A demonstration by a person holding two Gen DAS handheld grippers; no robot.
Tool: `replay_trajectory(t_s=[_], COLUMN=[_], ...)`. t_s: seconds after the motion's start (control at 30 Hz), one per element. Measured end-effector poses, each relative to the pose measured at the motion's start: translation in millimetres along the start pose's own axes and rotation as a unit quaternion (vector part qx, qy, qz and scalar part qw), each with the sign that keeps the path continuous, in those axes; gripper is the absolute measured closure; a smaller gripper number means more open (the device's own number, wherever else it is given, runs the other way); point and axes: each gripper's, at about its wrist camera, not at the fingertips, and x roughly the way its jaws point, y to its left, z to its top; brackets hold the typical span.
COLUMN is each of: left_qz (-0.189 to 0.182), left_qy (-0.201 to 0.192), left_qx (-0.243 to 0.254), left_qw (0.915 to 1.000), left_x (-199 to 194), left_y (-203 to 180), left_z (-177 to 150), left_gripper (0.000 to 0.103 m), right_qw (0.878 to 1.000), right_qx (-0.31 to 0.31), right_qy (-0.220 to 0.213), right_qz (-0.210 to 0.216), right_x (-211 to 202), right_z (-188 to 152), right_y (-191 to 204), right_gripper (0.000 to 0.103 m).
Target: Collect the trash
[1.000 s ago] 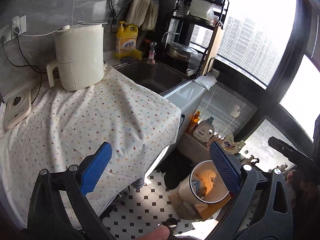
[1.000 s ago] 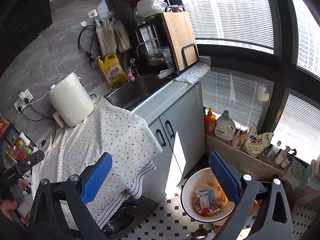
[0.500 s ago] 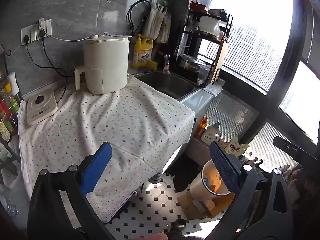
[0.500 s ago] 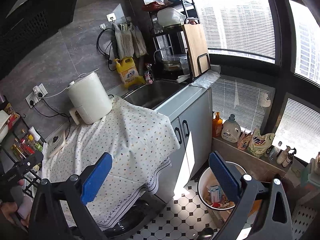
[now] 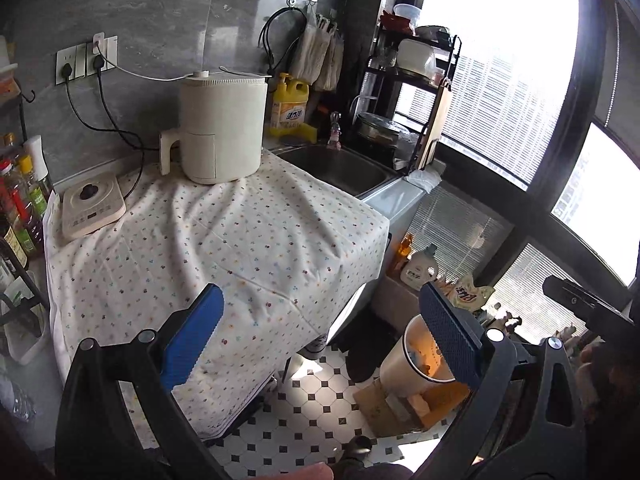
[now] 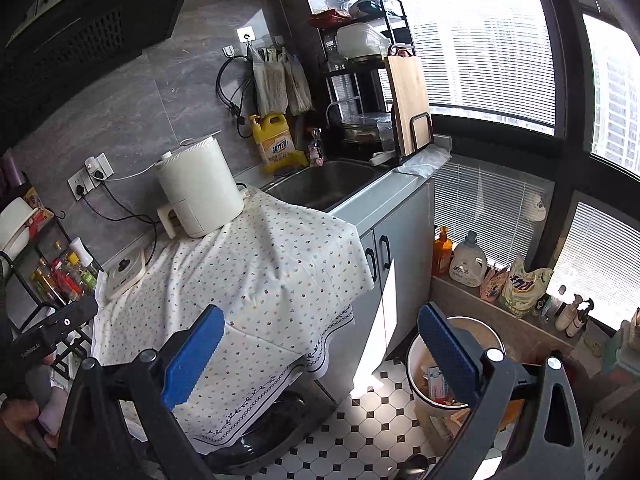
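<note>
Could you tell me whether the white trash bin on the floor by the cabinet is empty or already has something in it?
It has something in it. The right wrist view shows the open trash bin holding a small carton and other scraps.

We are seeing bare cloth (image 5: 256, 248) lying open across the table's front; the fryer (image 5: 220, 128) and hob (image 5: 90, 210) are crowding its back, while the bin (image 6: 416, 364) is standing beside the cabinet (image 6: 404, 264).

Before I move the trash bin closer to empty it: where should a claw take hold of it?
Grip the trash bin by its rim, coming down from above, one finger inside the wall, one outside. It stands upright and open-topped, and the wall looks too wide for the open right claw to span. Choose the rim's floor-side arc; the ledge crowds the far side.
</note>
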Motion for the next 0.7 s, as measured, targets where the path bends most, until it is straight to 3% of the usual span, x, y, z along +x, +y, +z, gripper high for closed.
replay_trajectory(t_s=[0.7], left_qz=[0.001], left_qy=[-0.002], left_qx=[0.007], left_qw=[1.0], left_x=[-2.7], left_y=[-5.4], left_z=[1.8], left_gripper=[0.006], right_qw=[1.0], right_qx=[-0.003], right_qy=[-0.003], right_qz=[0.004], right_x=[-0.5], right_z=[2.8], right_y=[-1.8], right_gripper=[0.008])
